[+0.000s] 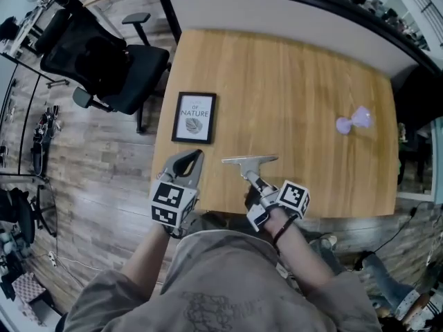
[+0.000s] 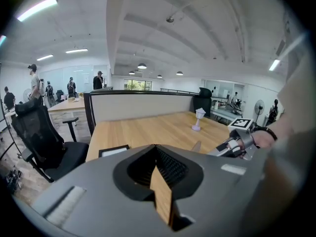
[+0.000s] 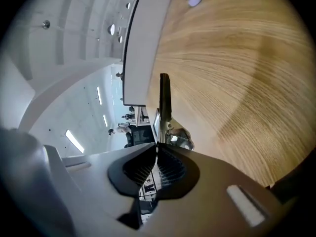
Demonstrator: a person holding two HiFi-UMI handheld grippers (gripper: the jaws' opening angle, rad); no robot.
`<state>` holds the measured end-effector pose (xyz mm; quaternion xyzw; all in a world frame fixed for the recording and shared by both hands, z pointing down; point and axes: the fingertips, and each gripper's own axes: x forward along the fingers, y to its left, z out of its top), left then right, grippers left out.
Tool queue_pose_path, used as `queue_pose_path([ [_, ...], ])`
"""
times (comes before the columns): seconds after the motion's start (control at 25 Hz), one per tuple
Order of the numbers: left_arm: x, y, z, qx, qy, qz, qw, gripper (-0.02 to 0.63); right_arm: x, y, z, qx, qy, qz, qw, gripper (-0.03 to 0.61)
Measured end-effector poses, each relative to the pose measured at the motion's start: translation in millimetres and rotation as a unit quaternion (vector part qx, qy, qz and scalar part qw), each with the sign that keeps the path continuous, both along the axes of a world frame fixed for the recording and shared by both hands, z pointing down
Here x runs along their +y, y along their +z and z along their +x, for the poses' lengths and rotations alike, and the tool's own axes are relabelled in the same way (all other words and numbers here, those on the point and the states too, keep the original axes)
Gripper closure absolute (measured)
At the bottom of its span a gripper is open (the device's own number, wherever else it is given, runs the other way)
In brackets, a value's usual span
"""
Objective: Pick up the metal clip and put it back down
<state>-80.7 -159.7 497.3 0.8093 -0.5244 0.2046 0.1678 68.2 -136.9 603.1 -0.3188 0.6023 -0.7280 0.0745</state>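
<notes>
The metal clip (image 1: 249, 160) is a T-shaped silver piece near the front edge of the wooden table (image 1: 291, 81). My right gripper (image 1: 255, 180) is shut on its handle end, and the clip's wide bar points away from me. In the right gripper view the clip (image 3: 164, 102) sticks straight out from the closed jaws, with its spring just past the fingertips. I cannot tell whether the clip touches the wood. My left gripper (image 1: 196, 156) rests shut and holds nothing at the table's front left. In the left gripper view its tips (image 2: 157, 148) meet.
A black-framed picture (image 1: 194, 117) lies flat on the table's left side. At the right side stands a small purple figurine (image 1: 353, 121). A black office chair (image 1: 104, 61) stands off the table's left edge, and a white partition (image 1: 291, 19) runs along the far edge.
</notes>
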Motion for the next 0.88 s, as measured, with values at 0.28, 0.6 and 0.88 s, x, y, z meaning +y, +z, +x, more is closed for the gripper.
queue_pose_path([
  [0.28,-17.7,-63.2,16.6,-0.023,0.056,0.067,0.996,0.612,-15.9,-68.7,20.2,-0.02,0.045,0.063,0.997,0.56],
  [0.6,-30.6,-115.1,44.7,-0.025,0.109,0.124,0.986,0.612,-21.7,-119.5,50.2,-0.05,0.105,0.106,0.987,0.56],
  [0.88,-19.1,-124.3,70.1,-0.022,0.151,0.131,0.9795,0.612,0.8,-127.1,74.4,-0.052,0.142,0.103,0.983,0.56],
])
